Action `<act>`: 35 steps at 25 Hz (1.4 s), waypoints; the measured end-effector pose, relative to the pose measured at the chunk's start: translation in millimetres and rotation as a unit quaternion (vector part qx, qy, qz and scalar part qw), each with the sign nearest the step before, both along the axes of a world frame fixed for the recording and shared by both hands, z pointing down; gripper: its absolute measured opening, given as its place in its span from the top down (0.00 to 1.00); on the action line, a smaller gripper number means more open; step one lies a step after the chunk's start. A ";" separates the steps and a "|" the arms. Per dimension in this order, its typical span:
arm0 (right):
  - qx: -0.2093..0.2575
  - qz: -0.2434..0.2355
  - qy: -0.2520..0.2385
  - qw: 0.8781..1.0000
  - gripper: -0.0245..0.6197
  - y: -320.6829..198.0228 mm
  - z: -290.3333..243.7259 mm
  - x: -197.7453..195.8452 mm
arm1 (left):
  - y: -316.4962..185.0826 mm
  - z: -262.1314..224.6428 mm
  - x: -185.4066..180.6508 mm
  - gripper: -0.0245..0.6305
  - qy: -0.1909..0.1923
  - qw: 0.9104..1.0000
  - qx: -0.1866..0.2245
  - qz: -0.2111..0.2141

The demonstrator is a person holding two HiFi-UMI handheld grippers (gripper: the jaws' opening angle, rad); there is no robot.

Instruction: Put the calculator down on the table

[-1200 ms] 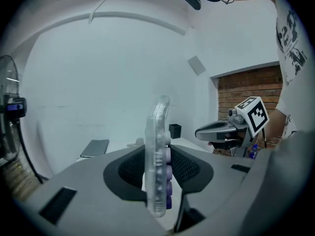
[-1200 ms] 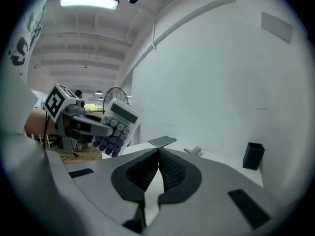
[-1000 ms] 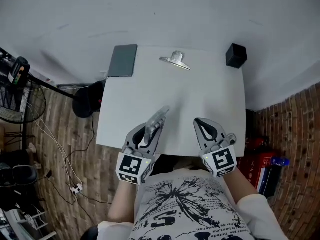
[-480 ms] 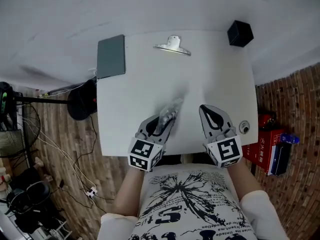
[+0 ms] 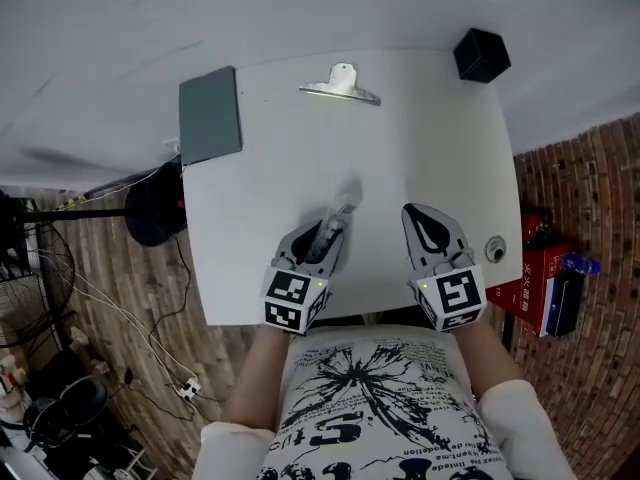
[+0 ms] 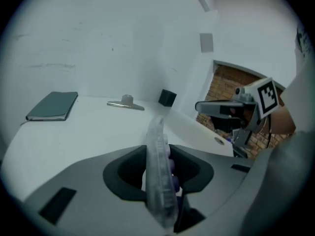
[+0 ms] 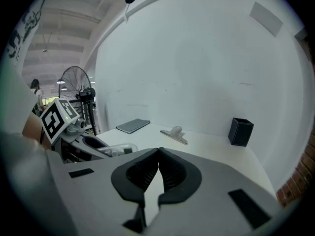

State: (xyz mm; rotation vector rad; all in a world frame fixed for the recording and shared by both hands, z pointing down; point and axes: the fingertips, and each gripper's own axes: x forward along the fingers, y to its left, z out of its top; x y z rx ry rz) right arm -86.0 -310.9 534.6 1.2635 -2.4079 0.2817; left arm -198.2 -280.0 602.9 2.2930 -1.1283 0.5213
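Surface: a white bench [image 5: 290, 158], seen from steeply above, with its far edge against a pale wall [image 5: 300, 8].
On the bench: a dark grey notebook [image 5: 210, 115] lies at the far left corner. A silver clip [image 5: 341, 85] lies near the middle of the far edge. A black box [image 5: 481, 55] stands at the far right corner. A small round fitting [image 5: 494, 250] sits near the right edge.
Room: wood-plank floor [image 5: 110, 268] with loose cables [image 5: 140, 338] on the left, and a brick wall [image 5: 590, 188] with a red box [image 5: 535, 288] at its foot on the right. The right tool's view shows a standing fan [image 7: 75, 82] off to the left.
Open room: the middle of the bench is bare, and all the objects lie well apart from both tools. The near edge runs just under the tools' marker cubes.
Left tool [image 5: 325, 230]: angled forward and downward over the near part of the bench, its jaws clamped on the calculator [image 6: 158, 171].
Calculator: clear-cased and held on edge, its far end sticking out past the jaws towards the bench centre. Whether it touches the bench cannot be told.
Right tool [image 5: 418, 211]: beside the left one at similar reach and tilted downward, with its pads together at the tips and nothing between them.
Person: stands at the near edge in a printed shirt [image 5: 370, 408], with both forearms reaching forward.
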 end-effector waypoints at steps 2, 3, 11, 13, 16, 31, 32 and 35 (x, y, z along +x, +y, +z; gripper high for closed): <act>-0.001 0.000 0.002 1.000 0.94 -0.9 1.9 -4.2 | -1.5 4.1 -3.6 0.74 -0.012 1.000 0.008 0.005; -0.002 -0.001 0.003 1.000 0.94 -0.9 2.6 -6.3 | -2.0 4.8 -5.2 0.74 -0.005 1.000 0.007 0.005; -0.007 -0.006 0.007 1.000 0.94 -3.9 6.8 -15.9 | -11.9 10.8 -26.0 0.71 0.033 0.999 -0.016 -0.036; -0.007 -0.007 0.007 1.000 0.94 -5.0 7.5 -18.7 | -14.6 14.1 -33.7 0.68 0.022 0.999 -0.014 -0.043; -0.007 -0.012 0.006 1.000 0.94 -5.8 8.4 -23.3 | -16.8 17.7 -39.9 0.67 0.019 0.999 -0.015 -0.048; -0.014 -0.013 0.016 1.000 0.94 -9.0 13.9 -33.2 | -23.9 24.3 -67.7 0.60 -0.015 0.997 -0.019 -0.071; -0.013 -0.013 0.016 1.000 0.94 -7.9 12.6 -33.6 | -24.9 18.5 -68.8 0.60 -0.017 0.997 -0.011 -0.072; -0.006 -0.010 0.017 1.000 0.94 -4.7 3.7 -32.0 | -28.2 -6.9 -70.2 0.60 -0.019 0.997 0.017 -0.073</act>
